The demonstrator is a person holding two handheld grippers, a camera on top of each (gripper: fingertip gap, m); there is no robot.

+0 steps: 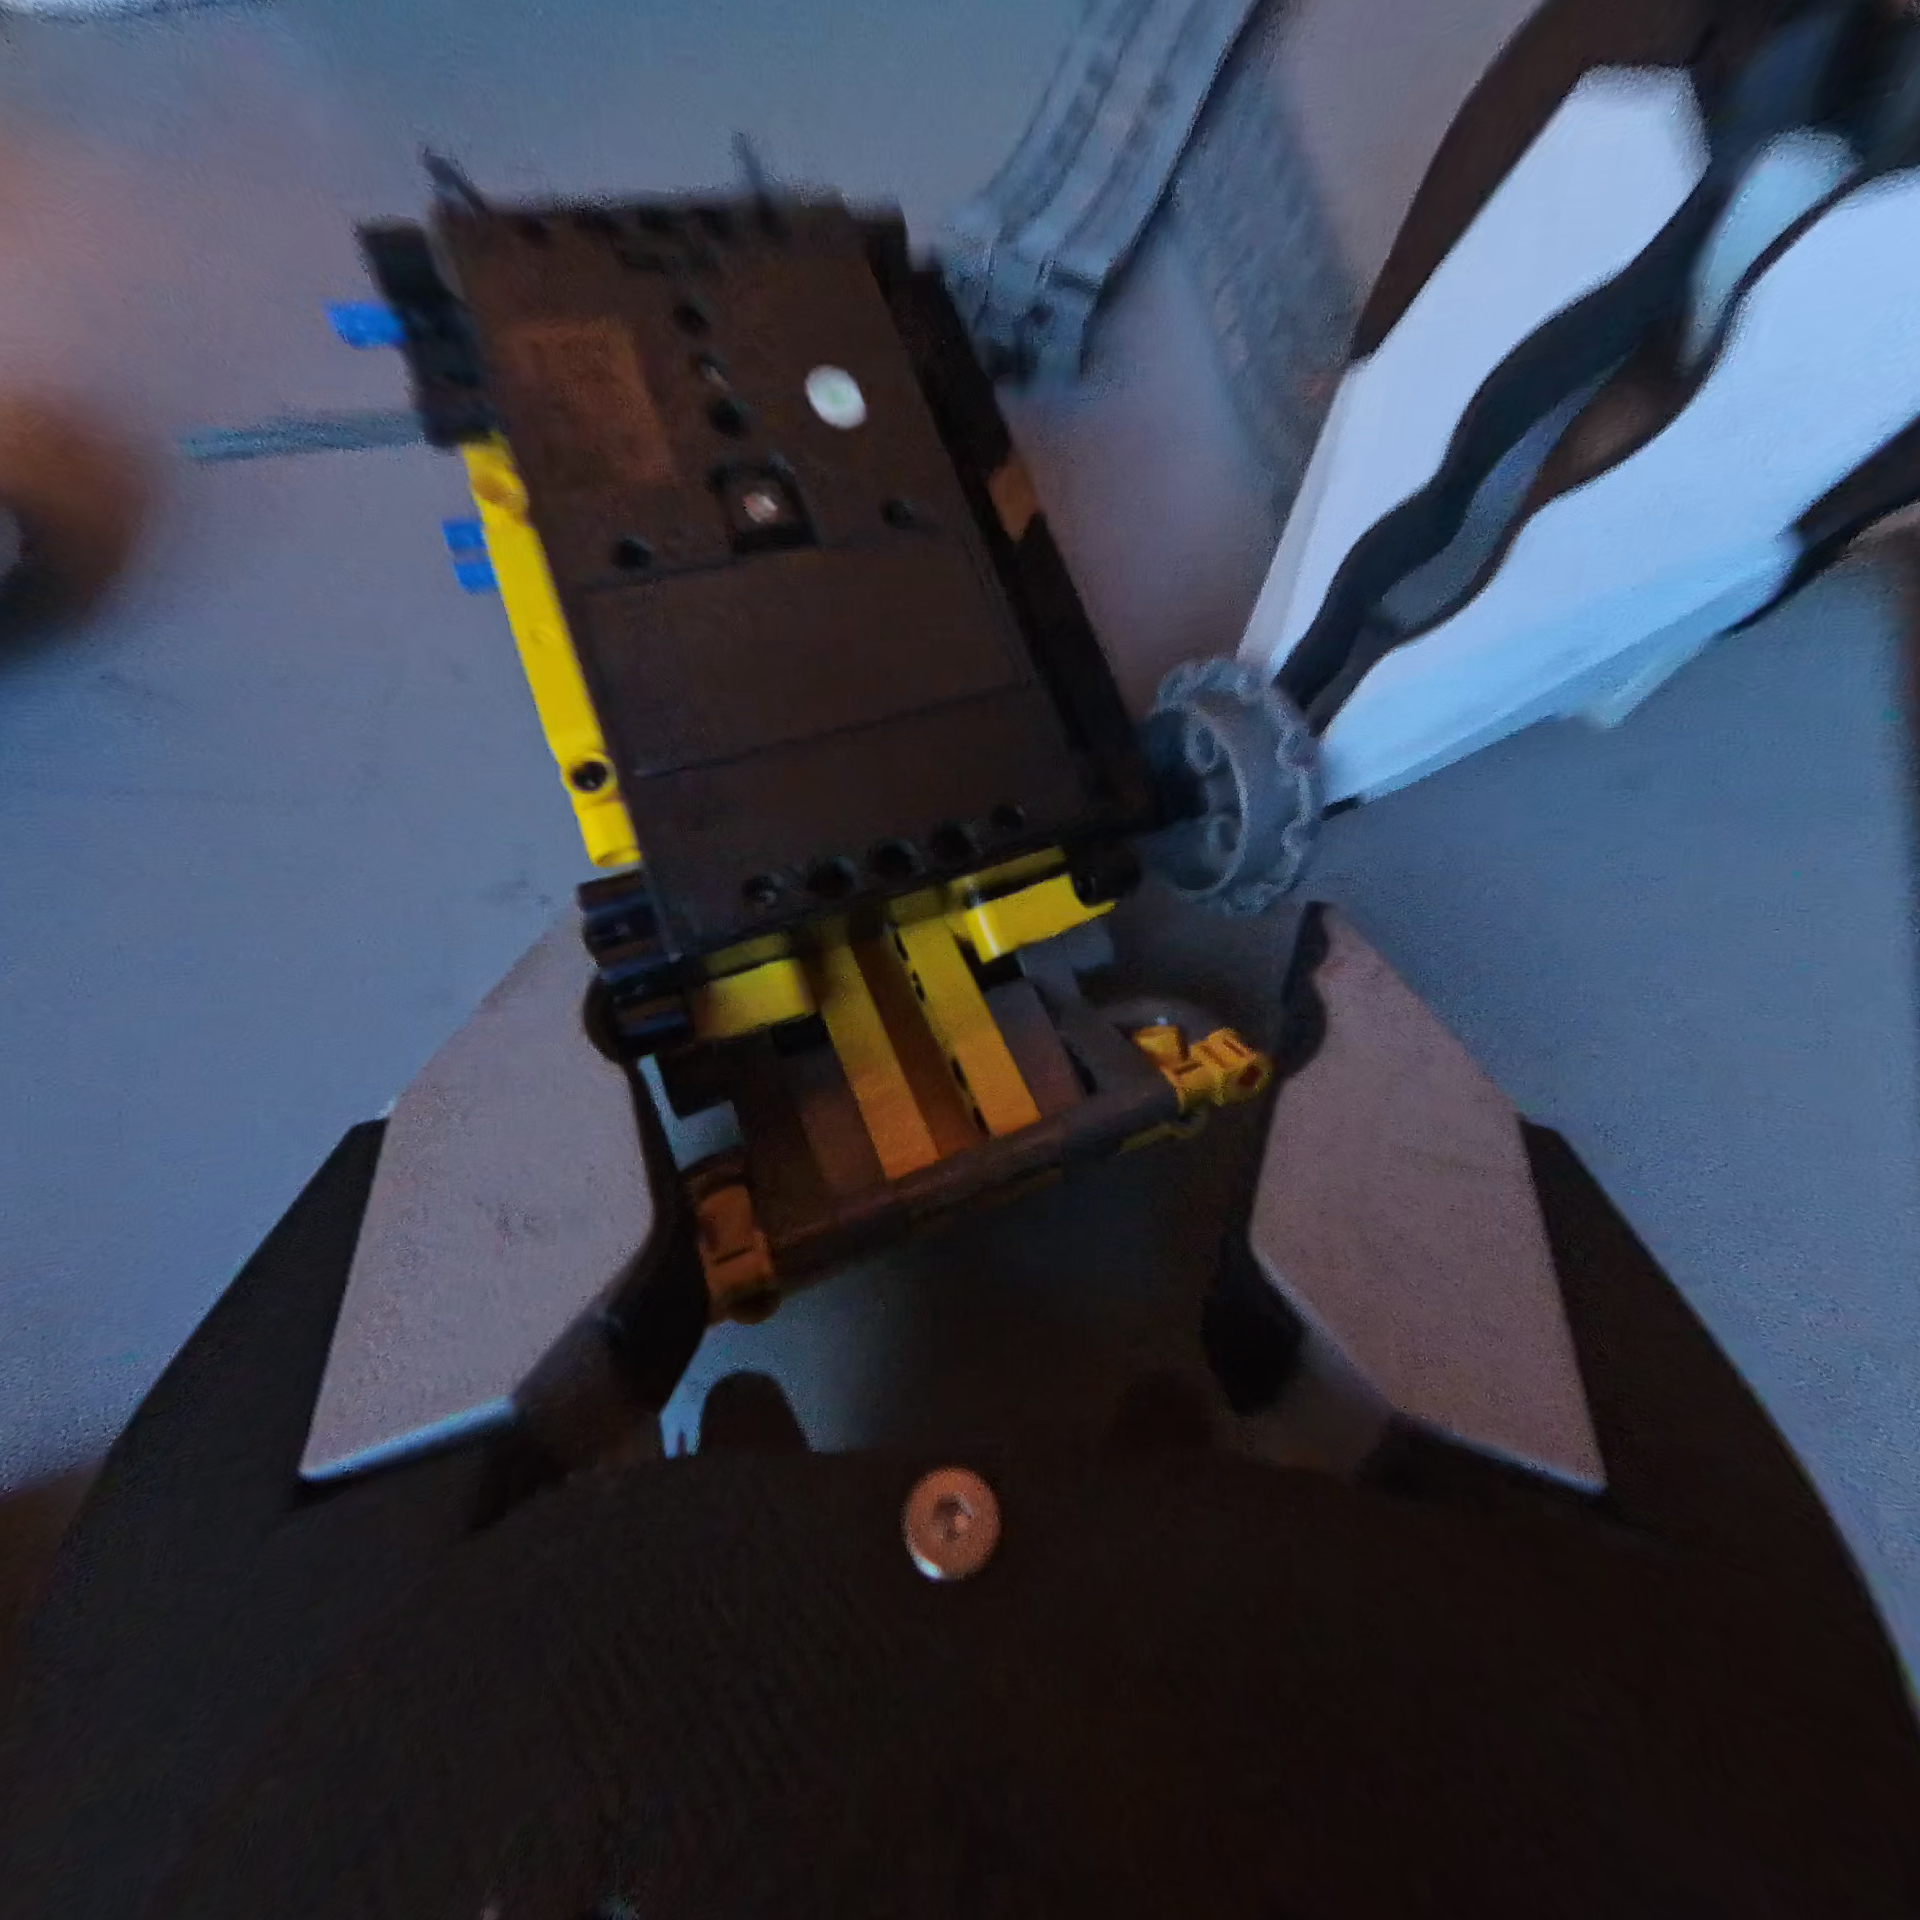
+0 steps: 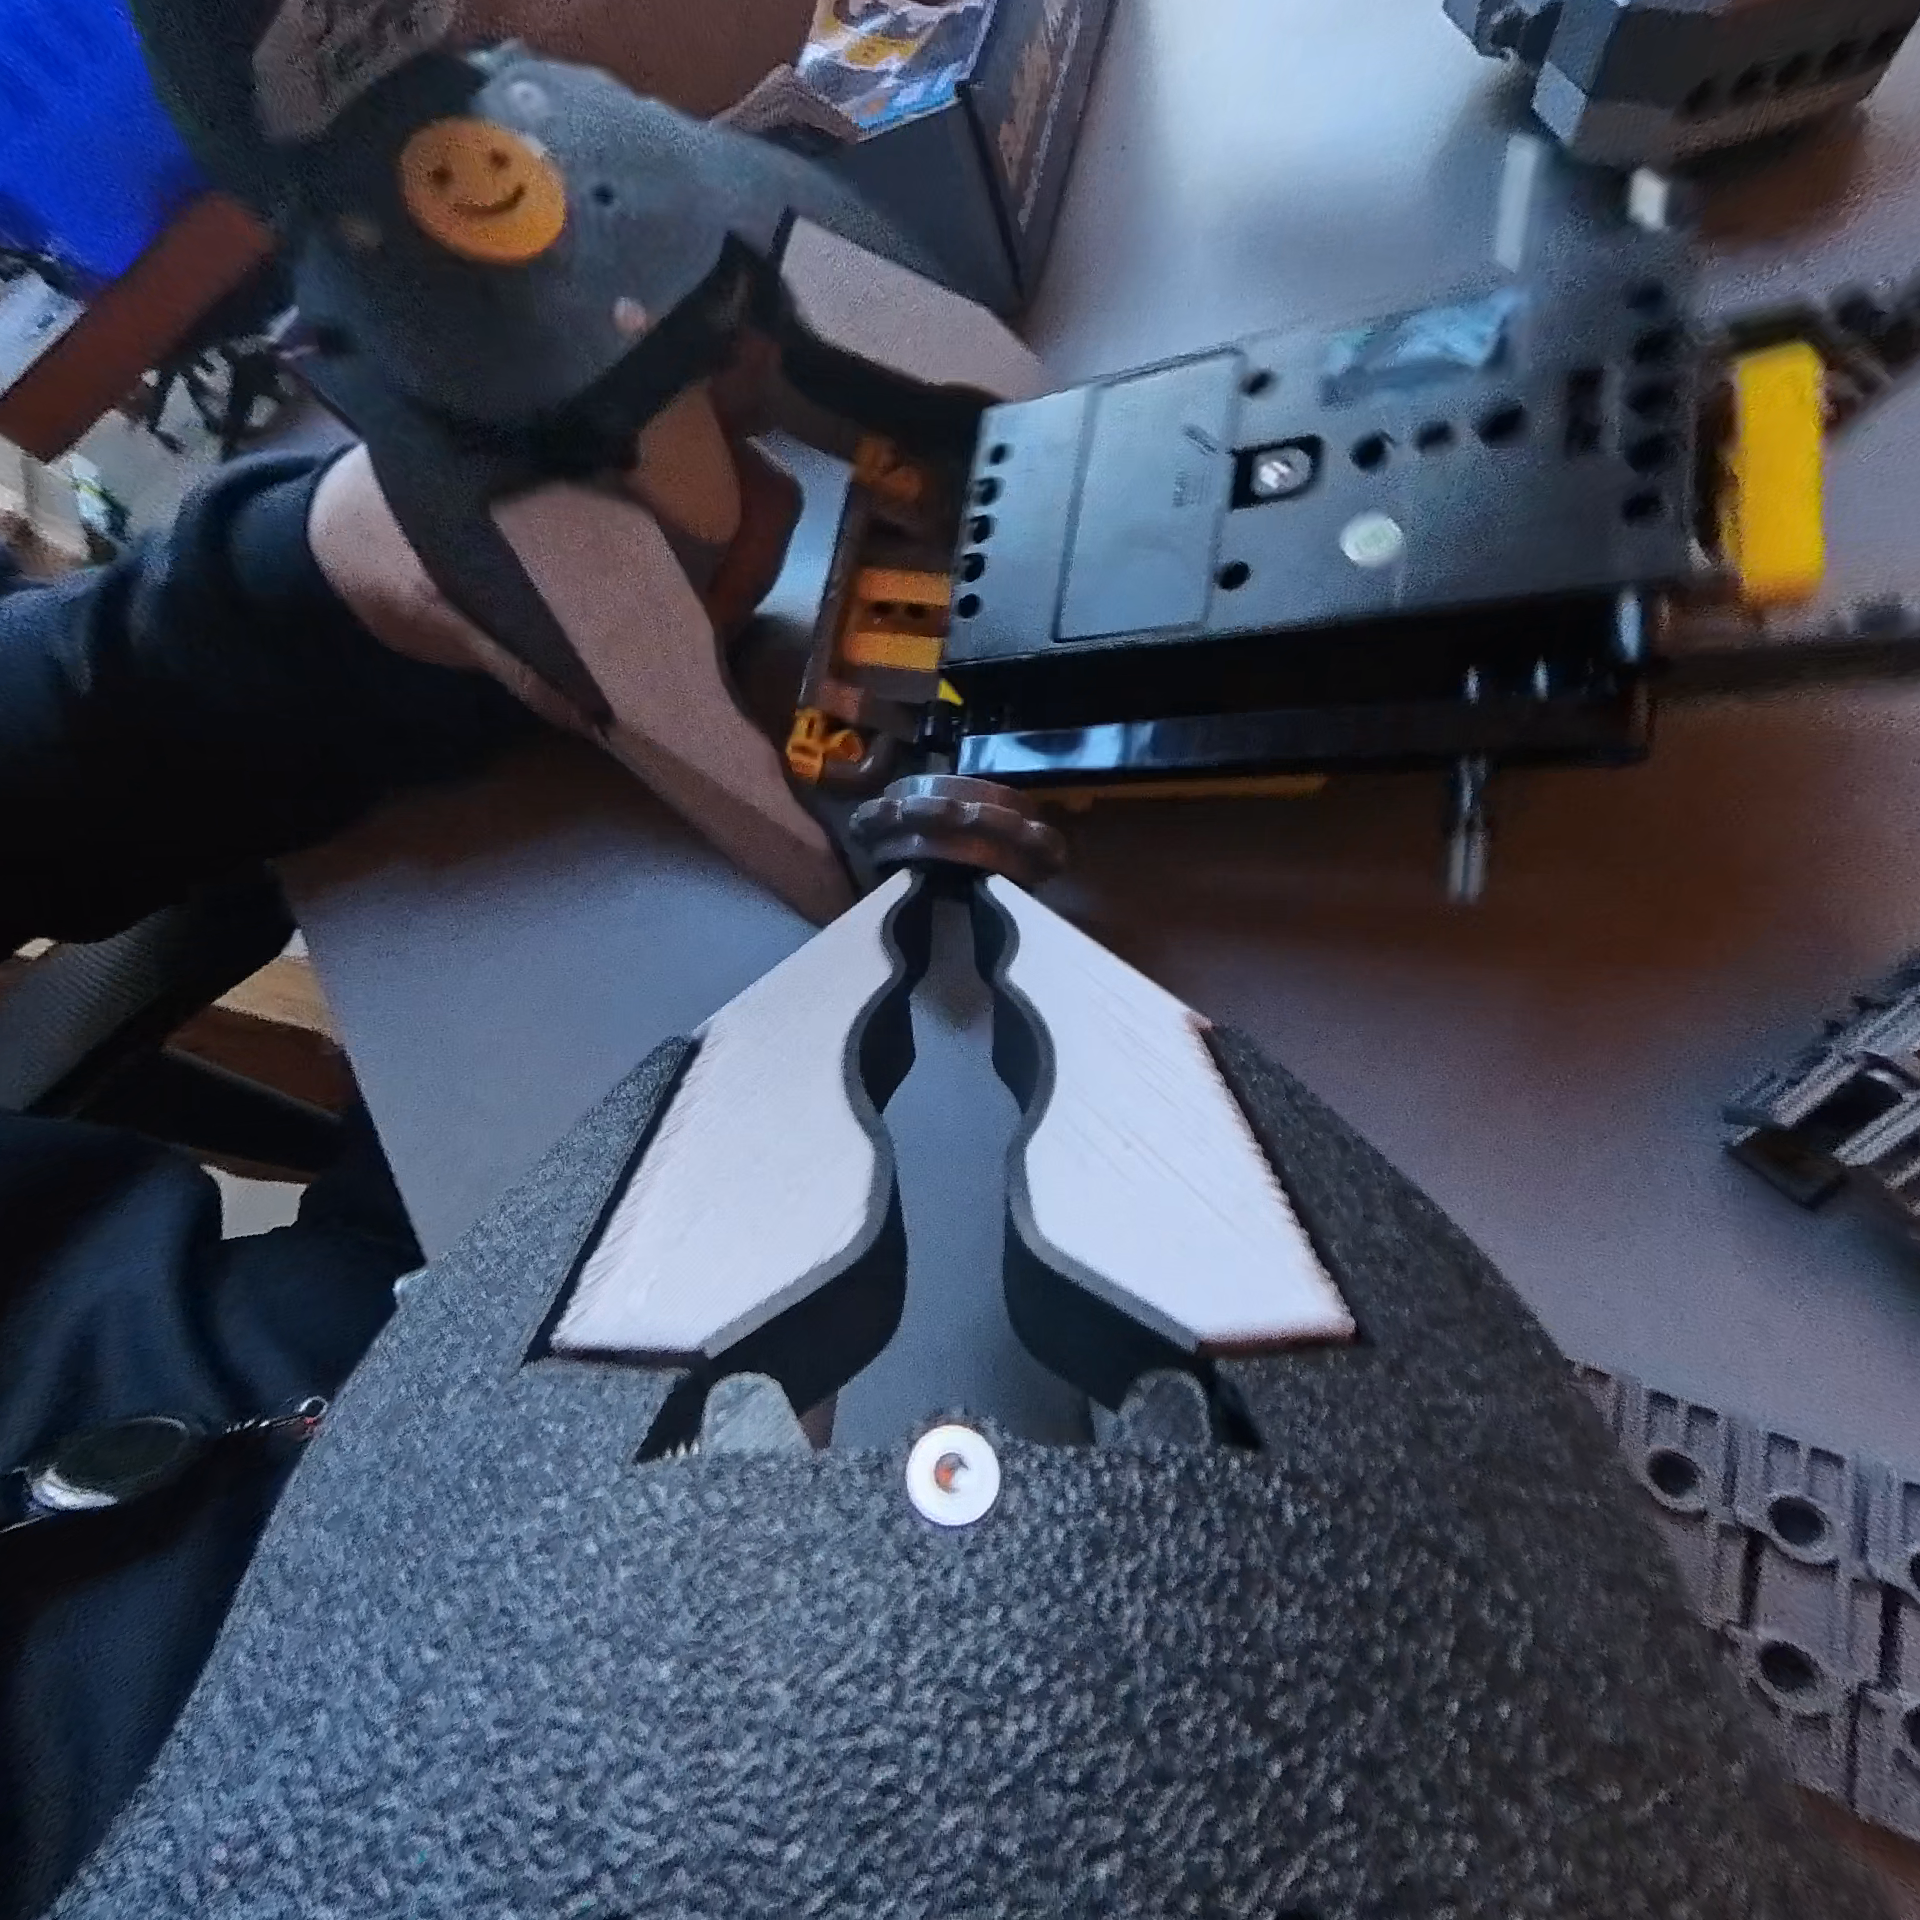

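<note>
Fingers (image 1: pixel 499 1174) of left gripper (image 1: pixel 940 1122) clamped on yellow-and-black end of brick-built model (image 1: pixel 790 582), pads pressed against its two sides. Model lifted clear of grey table (image 1: pixel 208 831), tilted, flat black underside toward camera, yellow beam (image 1: pixel 540 634) along its left edge, blue pins (image 1: pixel 364 324) sticking out at far left corner. Round pale sticker (image 1: pixel 834 396) and one screw recess on black panel.

Right gripper (image 2: pixel 951 878) nearly closed, tips pinched on hub of small grey gear wheel (image 2: pixel 956 821). Gear seated against model's lower side edge, near end gripped by left gripper; touching model in both views. From left wrist view, same gear (image 1: pixel 1236 790) at model's right corner, white-faced right fingers (image 1: pixel 1507 644) coming in from upper right.

Right wrist view: model lying sideways across frame, yellow block (image 2: pixel 1771 473) at far end, short grey axle (image 2: pixel 1465 831) poking down from its near side. Left gripper body with orange smiley disc (image 2: pixel 483 187) at upper left. Loose grey track links (image 2: pixel 1766 1538) on table at right, another dark brick assembly (image 2: pixel 1704 73) at top right, printed box (image 2: pixel 935 94) behind. Dark sleeve (image 2: pixel 156 665) at left edge.
</note>
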